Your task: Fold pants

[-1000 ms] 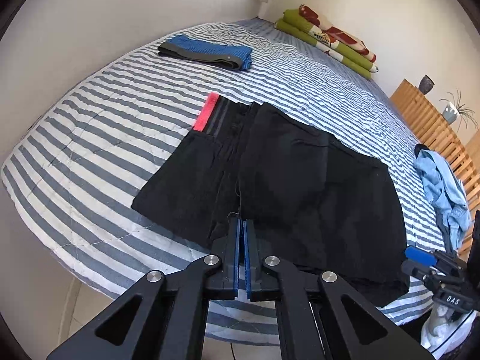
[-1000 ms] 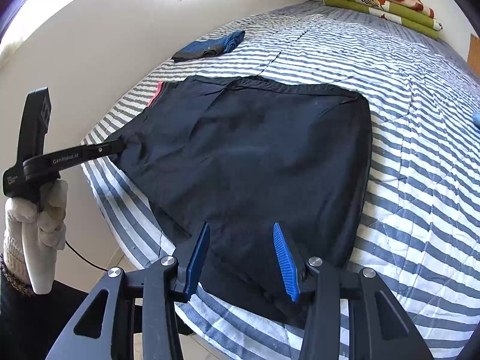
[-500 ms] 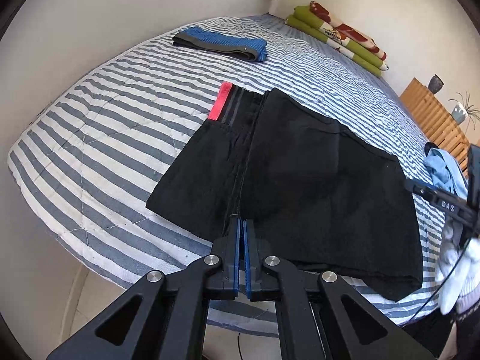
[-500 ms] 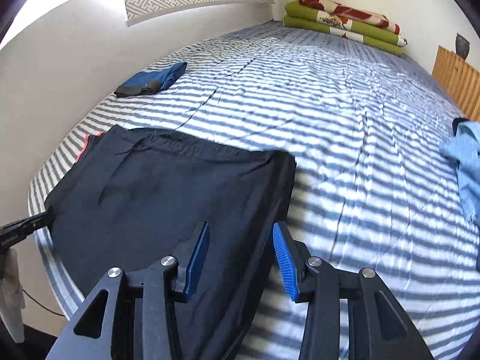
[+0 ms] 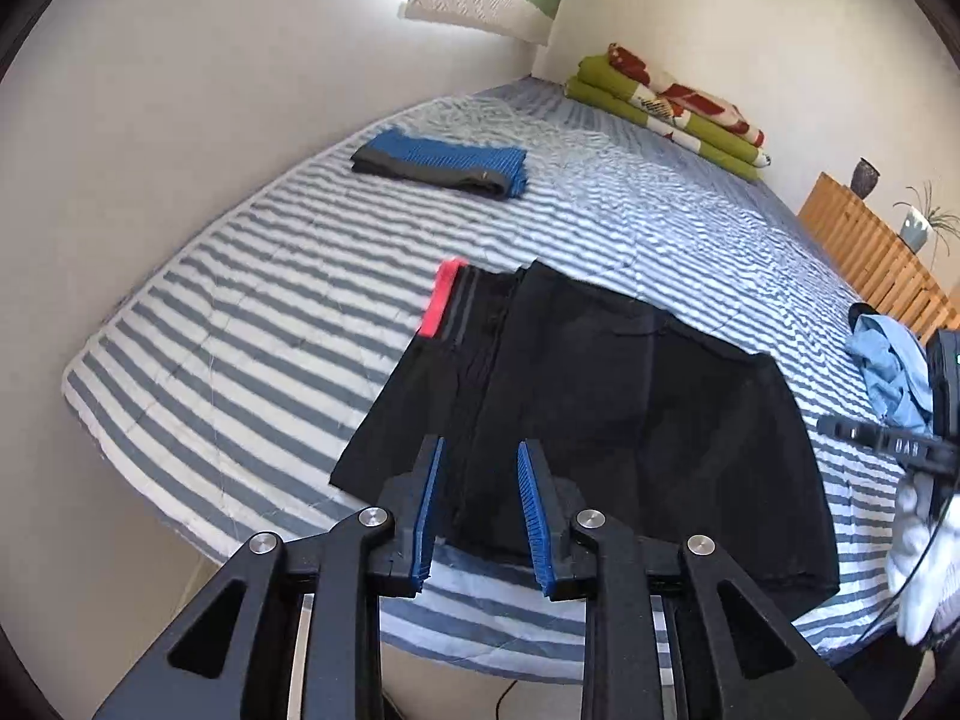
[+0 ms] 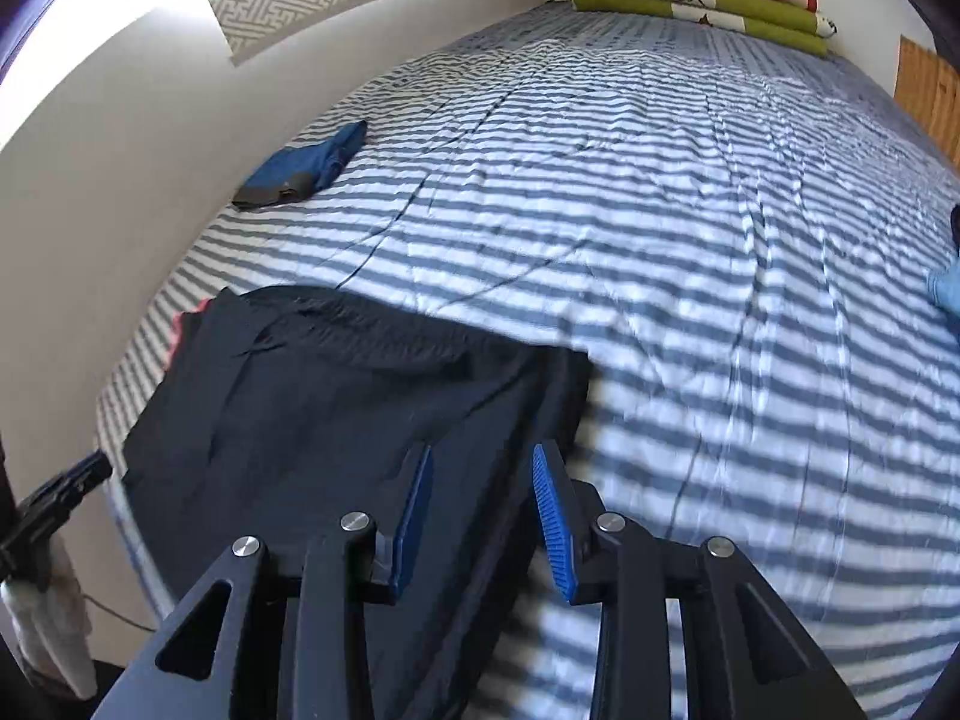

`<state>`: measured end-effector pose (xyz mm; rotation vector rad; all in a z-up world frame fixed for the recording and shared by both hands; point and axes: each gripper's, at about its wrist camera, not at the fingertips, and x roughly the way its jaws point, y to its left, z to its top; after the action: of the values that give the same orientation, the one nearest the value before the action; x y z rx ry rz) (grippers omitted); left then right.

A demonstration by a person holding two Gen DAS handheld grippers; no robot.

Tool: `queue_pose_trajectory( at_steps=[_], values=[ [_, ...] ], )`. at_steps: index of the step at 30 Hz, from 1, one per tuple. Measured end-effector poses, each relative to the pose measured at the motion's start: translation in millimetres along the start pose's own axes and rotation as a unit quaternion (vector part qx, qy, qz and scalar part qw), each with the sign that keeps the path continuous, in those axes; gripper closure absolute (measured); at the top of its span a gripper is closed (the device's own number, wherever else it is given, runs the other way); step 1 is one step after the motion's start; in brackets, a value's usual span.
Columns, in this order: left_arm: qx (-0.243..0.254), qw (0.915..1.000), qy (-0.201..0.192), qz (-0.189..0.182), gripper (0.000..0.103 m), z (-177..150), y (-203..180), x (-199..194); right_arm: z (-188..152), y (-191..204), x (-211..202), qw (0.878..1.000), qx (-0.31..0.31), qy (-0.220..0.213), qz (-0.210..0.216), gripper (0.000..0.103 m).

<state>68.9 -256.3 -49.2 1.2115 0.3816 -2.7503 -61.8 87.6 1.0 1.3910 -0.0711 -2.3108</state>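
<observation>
Black pants (image 5: 630, 414) lie flat on the striped bed near its front edge, with a red band (image 5: 441, 306) showing at their far left corner. My left gripper (image 5: 480, 468) is open just above the pants' near left part, nothing between its blue pads. From the right wrist the same pants (image 6: 336, 408) fill the lower left. My right gripper (image 6: 483, 474) is open over their right edge, holding nothing. The other gripper (image 6: 60, 498) shows at the far left of that view, held by a white-gloved hand.
A folded blue and grey garment (image 5: 438, 165) lies near the wall on the striped bedcover (image 6: 660, 192). Folded green and red blankets (image 5: 666, 111) sit at the bed's far end. A light blue garment (image 5: 894, 372) lies at the right, beside a wooden slatted piece (image 5: 876, 252).
My left gripper has opened and let go of the pants, which now lie flat. My right gripper has swung right, toward the pants' right edge.
</observation>
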Motion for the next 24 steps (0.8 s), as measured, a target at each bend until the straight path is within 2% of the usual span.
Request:
queue_pose_trajectory(
  at_steps=[2,5,8,9,11,13,15,17,19,20,21,23,24],
  values=[
    [0.024,0.999,-0.006,-0.038,0.077,4,-21,0,-30,3,-10,1.0,-0.005,0.005,0.016,0.072],
    [0.06,0.9923,0.028,-0.104,0.077,-1,-63,20,-73,18,-12,0.999,-0.024,0.029,0.039,0.072],
    [0.096,0.984,0.079,-0.128,0.076,-12,-101,55,-102,32,-10,0.997,-0.069,0.042,0.001,0.072],
    [0.106,0.9825,0.104,-0.112,0.076,-16,-108,70,-109,34,-11,0.996,-0.082,0.044,-0.012,0.072],
    [0.129,0.9828,0.126,-0.041,0.077,-22,-110,93,-113,31,-10,0.994,-0.09,0.054,-0.023,0.072],
    [0.107,0.987,0.116,-0.028,0.077,-13,-105,89,-112,22,-19,0.995,-0.077,0.057,-0.018,0.072],
    [0.101,0.9918,0.078,0.001,0.078,1,-104,78,-106,11,-32,0.997,-0.055,0.044,-0.015,0.072],
    [0.093,0.9937,0.059,-0.019,0.08,12,-108,72,-102,-2,-42,0.999,-0.024,0.028,-0.01,0.072],
    [0.091,0.9926,0.049,-0.064,0.079,21,-114,72,-99,-16,-40,0.999,0.008,0.035,-0.004,0.071],
    [0.095,0.9915,0.053,-0.071,0.079,24,-119,77,-100,-21,-37,0.999,0.022,0.042,0.002,0.071],
    [0.1,0.9908,0.067,-0.063,0.079,25,-122,88,-100,-26,-32,0.998,0.036,0.051,0.01,0.071],
    [0.114,0.9887,0.096,-0.016,0.079,22,-124,114,-100,-33,-21,0.995,0.061,0.074,0.042,0.07],
    [0.118,0.9869,0.11,-0.009,0.079,18,-122,124,-101,-34,-16,0.992,0.072,0.081,0.057,0.068]
  ],
)
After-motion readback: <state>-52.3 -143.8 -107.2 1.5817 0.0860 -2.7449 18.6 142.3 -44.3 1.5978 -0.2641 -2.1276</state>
